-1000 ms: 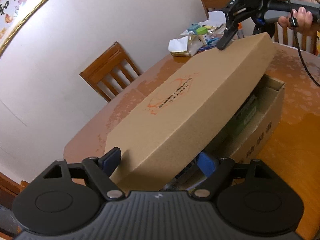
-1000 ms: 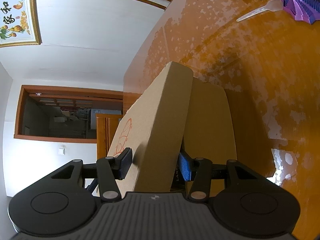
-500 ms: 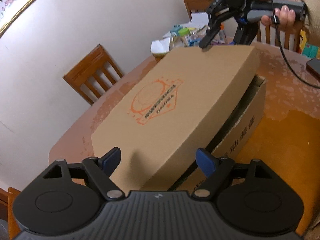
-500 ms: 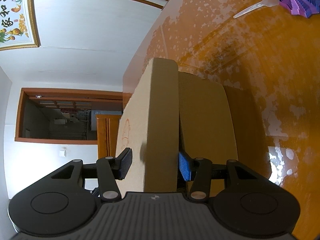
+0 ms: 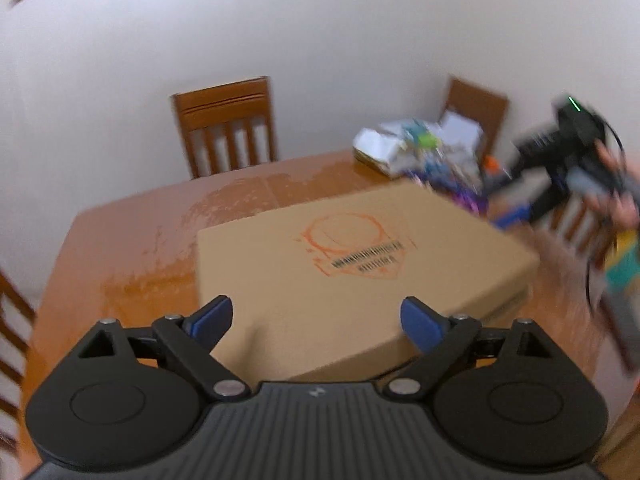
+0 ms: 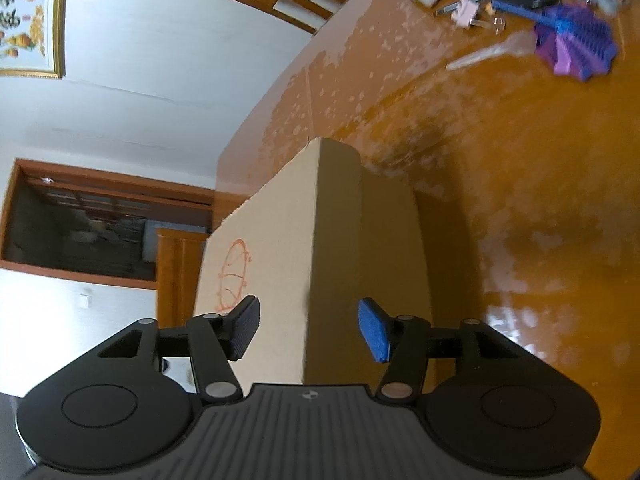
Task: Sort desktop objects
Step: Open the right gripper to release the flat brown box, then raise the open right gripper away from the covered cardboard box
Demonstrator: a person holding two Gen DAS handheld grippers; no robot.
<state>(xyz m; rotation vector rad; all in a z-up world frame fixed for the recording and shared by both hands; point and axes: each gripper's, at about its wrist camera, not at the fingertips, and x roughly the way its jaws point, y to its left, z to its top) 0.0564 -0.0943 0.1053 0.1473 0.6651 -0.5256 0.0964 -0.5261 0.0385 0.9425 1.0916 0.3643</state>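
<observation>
The tabletop (image 5: 132, 240) is carrying the whole scene, and every position below is being given relative to the cardboard box (image 5: 352, 280) lying on it. The box lid (image 6: 336, 240) is now sitting flat over the box body (image 6: 392, 248), so the step in hand is judged to be the closing of the box and the release of the lid. A wooden chair (image 5: 226, 128) is standing beyond the far side of the box, against the wall. A heap of loose items (image 5: 420, 148) is lying past the far right corner of the box, and a purple folding fan (image 6: 576, 46) with a pale plastic spoon (image 6: 488, 54) beside it is lying on the tabletop well apart from the box. These are judged to be what is left to sort, so the next move is calling for both tools to clear the lid and for one of them to travel to that heap. The left hand-held gripper (image 5: 316, 320) is pointing down over the near edge of the box with its jaws opening wide; the lid is lying between and beneath the pads without being pressed. The right hand-held gripper (image 6: 308, 328) is rolled onto its side, straddling the lid edge, with its jaws opening and neither pad touching the cardboard. In the left wrist view this tool is appearing blurred past the far right corner of the box, gripped by the person's hand (image 5: 618, 196).
</observation>
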